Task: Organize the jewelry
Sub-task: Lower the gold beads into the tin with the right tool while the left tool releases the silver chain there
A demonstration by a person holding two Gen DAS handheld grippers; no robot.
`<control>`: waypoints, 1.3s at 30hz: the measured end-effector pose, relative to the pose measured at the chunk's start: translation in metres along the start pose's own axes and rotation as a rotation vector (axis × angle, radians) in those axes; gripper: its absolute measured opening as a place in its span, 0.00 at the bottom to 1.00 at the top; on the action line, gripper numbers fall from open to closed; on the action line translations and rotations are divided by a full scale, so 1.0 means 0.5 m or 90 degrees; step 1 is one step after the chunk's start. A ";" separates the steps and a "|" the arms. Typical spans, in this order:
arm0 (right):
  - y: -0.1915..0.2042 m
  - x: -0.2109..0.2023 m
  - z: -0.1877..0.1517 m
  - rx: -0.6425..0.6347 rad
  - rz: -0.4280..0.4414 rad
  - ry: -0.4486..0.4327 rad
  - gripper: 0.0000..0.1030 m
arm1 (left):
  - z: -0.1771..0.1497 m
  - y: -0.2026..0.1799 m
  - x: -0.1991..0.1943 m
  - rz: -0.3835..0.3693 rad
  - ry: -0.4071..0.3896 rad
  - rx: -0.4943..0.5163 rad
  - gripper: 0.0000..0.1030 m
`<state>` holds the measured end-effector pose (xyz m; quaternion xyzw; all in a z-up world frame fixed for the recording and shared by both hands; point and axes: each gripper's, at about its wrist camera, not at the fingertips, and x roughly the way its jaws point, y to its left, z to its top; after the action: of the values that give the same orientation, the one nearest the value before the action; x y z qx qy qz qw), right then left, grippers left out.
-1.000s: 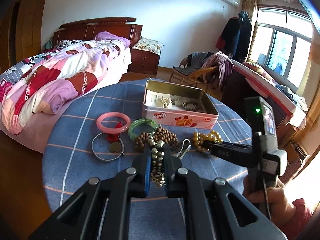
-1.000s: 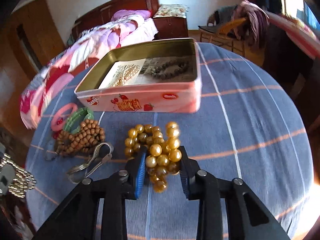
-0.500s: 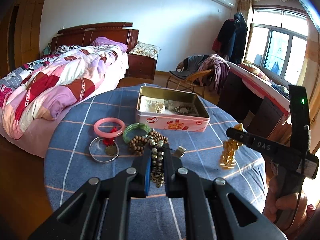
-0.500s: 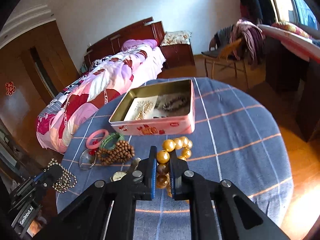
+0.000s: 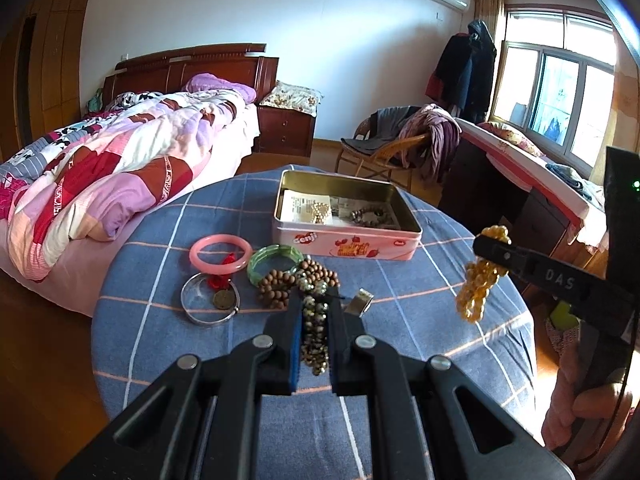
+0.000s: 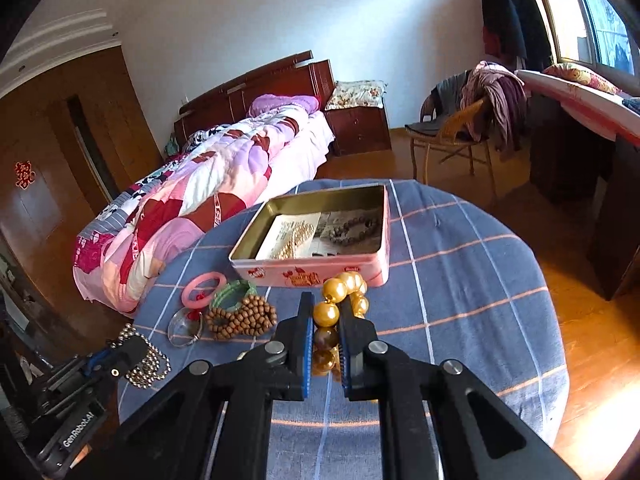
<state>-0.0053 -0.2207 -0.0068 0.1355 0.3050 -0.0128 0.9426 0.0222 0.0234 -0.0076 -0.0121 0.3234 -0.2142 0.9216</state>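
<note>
While both claws hang above the tabletop (image 5: 420, 280), the left claw (image 5: 314, 320) pinches a silver bead chain (image 5: 314, 332) and the right claw (image 6: 325, 332) grips a gold bead strand (image 6: 340, 292). Ahead sits the open tin (image 6: 320, 274), with bangles (image 5: 220, 254) and wooden beads (image 5: 280, 286) left of it.

Round table in blue checked cloth (image 5: 420, 280), open pink tin (image 5: 344, 240), pink bangle (image 5: 221, 253), green bangle (image 5: 274, 260), wooden beads (image 6: 240, 318), silver ring (image 5: 208, 300)
</note>
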 end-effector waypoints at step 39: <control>-0.002 0.267 0.196 -0.010 -0.006 -0.010 0.10 | 0.199 -0.061 0.232 -0.047 -0.054 0.035 0.11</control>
<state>0.1591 -0.2393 -0.0083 0.1266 0.2983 -0.0160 0.9459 0.1515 -0.0624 0.0072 -0.0077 0.2776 -0.2564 0.9258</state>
